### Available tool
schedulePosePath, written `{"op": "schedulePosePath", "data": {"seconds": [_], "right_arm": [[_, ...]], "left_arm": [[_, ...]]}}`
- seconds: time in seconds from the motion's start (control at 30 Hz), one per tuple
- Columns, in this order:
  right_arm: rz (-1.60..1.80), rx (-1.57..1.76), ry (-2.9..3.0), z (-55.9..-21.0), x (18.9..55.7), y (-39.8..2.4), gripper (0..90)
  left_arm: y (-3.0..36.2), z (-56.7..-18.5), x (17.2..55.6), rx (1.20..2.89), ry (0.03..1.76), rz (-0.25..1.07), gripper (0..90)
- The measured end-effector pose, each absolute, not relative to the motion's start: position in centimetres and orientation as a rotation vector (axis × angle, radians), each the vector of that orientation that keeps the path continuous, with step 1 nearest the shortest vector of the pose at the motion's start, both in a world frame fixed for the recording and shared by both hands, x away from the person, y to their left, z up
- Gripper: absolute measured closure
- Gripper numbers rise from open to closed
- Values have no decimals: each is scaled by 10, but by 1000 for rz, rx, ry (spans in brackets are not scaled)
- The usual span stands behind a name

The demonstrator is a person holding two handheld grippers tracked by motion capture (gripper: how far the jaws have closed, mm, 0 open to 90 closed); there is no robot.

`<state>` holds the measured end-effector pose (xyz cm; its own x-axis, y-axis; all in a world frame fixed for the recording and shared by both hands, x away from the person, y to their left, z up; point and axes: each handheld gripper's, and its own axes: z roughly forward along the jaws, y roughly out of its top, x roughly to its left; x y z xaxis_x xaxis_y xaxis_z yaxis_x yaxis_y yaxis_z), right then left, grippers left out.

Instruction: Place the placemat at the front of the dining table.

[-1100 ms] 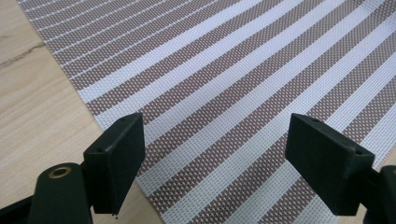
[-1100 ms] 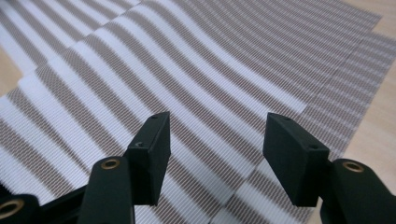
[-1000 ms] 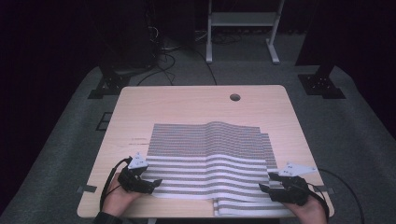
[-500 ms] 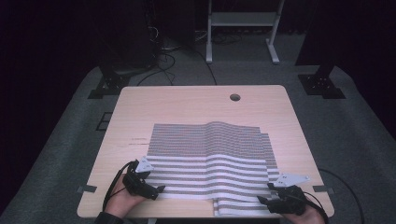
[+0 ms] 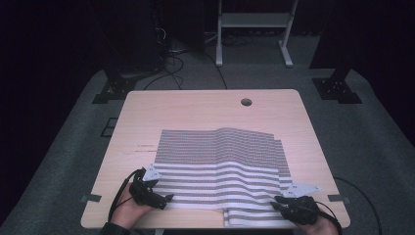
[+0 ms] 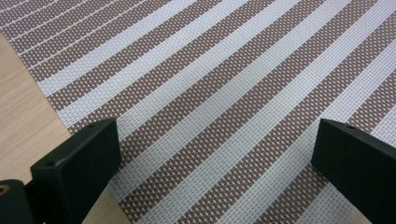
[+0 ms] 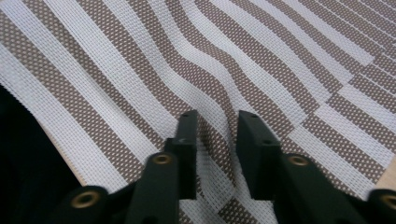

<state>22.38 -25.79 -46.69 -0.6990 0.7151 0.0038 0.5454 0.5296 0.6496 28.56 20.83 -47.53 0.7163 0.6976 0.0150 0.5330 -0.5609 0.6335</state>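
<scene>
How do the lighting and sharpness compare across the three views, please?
High view: the wooden table is evenly lit, the room beyond it dark, the fine stripes of the striped woven mat blending together. Left gripper view: weave crisp, no glare. Right gripper view: weave sharp, the near black jaws soft, a dark area at lower left.

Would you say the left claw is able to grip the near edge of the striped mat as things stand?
Probably yes: the left claw stands open over the striped mat edge, with nothing in between.
</scene>
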Motion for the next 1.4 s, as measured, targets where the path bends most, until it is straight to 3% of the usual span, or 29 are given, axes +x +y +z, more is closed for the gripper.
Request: {"op": "schedulePosePath", "data": {"seconds": [0.1,0.23,0.87,1.4], "right_arm": [[914,1064,2511,-466,225,-256,849],[927,1104,2513,-463,230,-255,867],[975,1078,2442,-442,256,-256,872],[990,1093,2398,-434,303,-254,876]], "left_arm": [[206,-475,286,2309,928,352,4],[204,-475,287,2311,927,353,6],[204,-473,309,2338,922,336,7],[202,-469,356,2374,973,326,7]]}}
